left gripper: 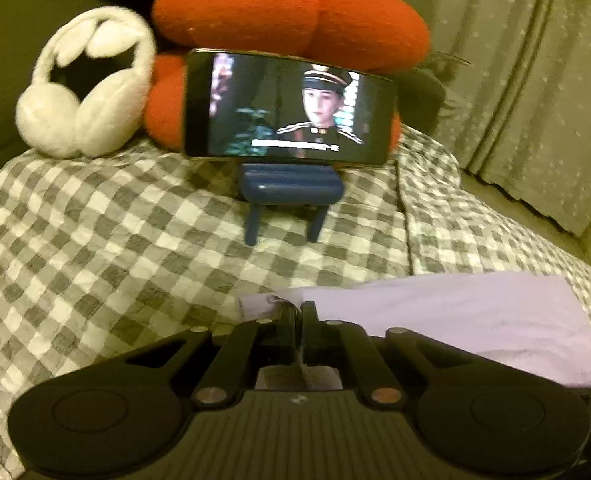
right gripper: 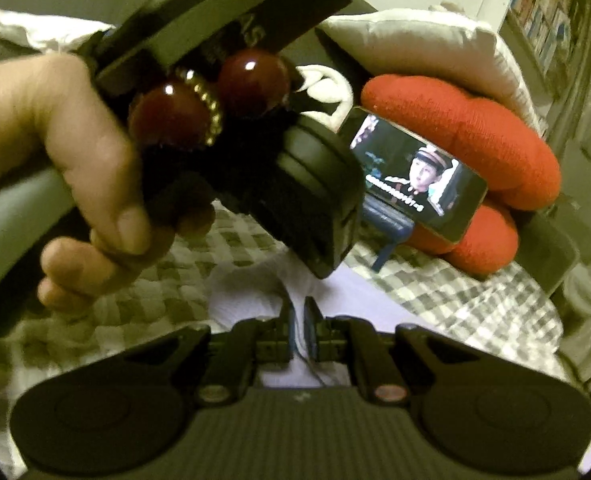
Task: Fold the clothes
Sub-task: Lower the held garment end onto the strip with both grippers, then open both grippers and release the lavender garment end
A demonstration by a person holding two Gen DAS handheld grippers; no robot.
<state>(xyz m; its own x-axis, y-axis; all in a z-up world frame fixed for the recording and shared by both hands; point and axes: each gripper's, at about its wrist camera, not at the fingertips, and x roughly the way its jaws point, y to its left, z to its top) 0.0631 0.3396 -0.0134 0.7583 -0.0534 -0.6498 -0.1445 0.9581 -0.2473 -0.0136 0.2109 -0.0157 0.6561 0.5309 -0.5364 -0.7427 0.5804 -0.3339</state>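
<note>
- left wrist view: the left gripper has its two black fingers pinched nearly together on the near edge of a pale lilac-white cloth garment, a thin strip of fabric caught between them.
- the garment lies flat on a grey-and-white checked bedspread, spreading to the right of the gripper.
- farther back on the bedspread, a small dark blue bench-shaped phone stand carries a black smartphone turned sideways with a video playing.
- behind the phone leans a red-orange knotted plush cushion; to its left sits a pair of fluffy white earmuffs.
- a grey dotted curtain hangs at the right.
- right wrist view: the right gripper is clenched on the same pale garment, its blue-padded fingers almost meeting with cloth and thin threads between them.
- just ahead, the person's left hand grips the handle of the other device, whose black body fills the upper left; two glossy dark red beads with a gold beaded ring hang beside it.
- the phone on its stand and the red-orange cushion sit right of centre, with a white pillow behind.
</note>
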